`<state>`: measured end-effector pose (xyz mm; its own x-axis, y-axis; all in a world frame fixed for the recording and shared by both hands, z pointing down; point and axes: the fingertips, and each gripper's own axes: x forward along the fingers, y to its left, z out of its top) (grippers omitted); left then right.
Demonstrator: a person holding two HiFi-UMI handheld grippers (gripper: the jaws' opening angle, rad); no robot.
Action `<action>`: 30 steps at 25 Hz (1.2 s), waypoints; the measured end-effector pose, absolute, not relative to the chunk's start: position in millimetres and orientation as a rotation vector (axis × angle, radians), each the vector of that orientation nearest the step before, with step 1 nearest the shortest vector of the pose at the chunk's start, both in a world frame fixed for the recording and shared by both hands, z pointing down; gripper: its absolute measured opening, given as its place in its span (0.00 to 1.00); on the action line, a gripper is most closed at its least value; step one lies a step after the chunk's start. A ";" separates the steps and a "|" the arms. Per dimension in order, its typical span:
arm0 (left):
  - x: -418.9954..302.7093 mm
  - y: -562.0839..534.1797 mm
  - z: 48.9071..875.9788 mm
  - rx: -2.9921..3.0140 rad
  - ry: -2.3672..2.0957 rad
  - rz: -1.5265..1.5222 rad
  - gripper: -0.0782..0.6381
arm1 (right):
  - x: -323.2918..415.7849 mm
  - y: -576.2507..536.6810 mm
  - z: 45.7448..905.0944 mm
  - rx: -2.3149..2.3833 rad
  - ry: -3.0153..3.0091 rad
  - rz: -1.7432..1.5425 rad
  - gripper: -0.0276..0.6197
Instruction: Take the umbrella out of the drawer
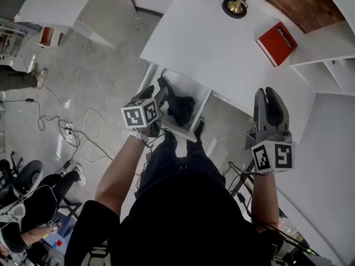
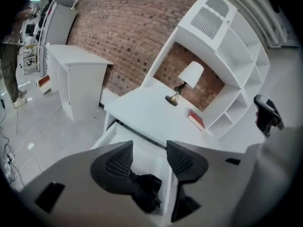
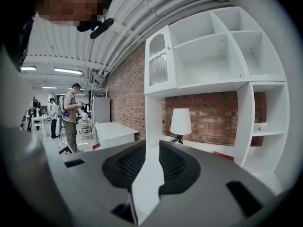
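Note:
A folded black umbrella (image 1: 182, 108) lies in the open white drawer (image 1: 191, 133) under the desk (image 1: 211, 43). My left gripper (image 1: 161, 97) hovers over the drawer's left part, just left of the umbrella, pointing down into it. In the left gripper view its jaws (image 2: 149, 148) stand open with an empty gap, and the umbrella (image 2: 144, 193) shows below and beyond the pads, apart from them. My right gripper (image 1: 270, 96) is held off to the right above the desk's edge. Its jaws (image 3: 152, 150) are narrowly open with nothing between them.
A brass lamp (image 1: 235, 5) and a red book (image 1: 276, 42) sit on the desk. White shelving (image 3: 213, 56) rises behind it. Cables (image 1: 66, 126) trail over the floor at left, near a black chair (image 1: 22, 176). A person (image 3: 71, 117) stands far off.

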<state>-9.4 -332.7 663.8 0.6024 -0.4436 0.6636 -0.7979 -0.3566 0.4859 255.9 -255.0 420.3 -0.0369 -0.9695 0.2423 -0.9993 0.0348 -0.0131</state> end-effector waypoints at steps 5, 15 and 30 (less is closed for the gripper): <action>-0.5 -328.3 722.8 1.832 -1.002 0.614 0.43 | 275.3 -260.8 434.0 2.029 -2.145 0.285 0.17; 2.9 -314.7 826.6 1.528 -1.049 0.736 0.53 | 293.1 -266.5 463.5 1.989 -2.128 0.343 0.18; 16.4 -299.8 915.6 1.239 -1.059 0.873 0.57 | 321.5 -272.3 505.6 1.976 -2.037 0.460 0.19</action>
<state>16.4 -299.8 915.6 0.2983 -0.0352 0.9538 -0.9430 0.1436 0.3002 321.5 -272.3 505.6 -0.0362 -0.9147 0.4025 -0.9989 0.0213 -0.0415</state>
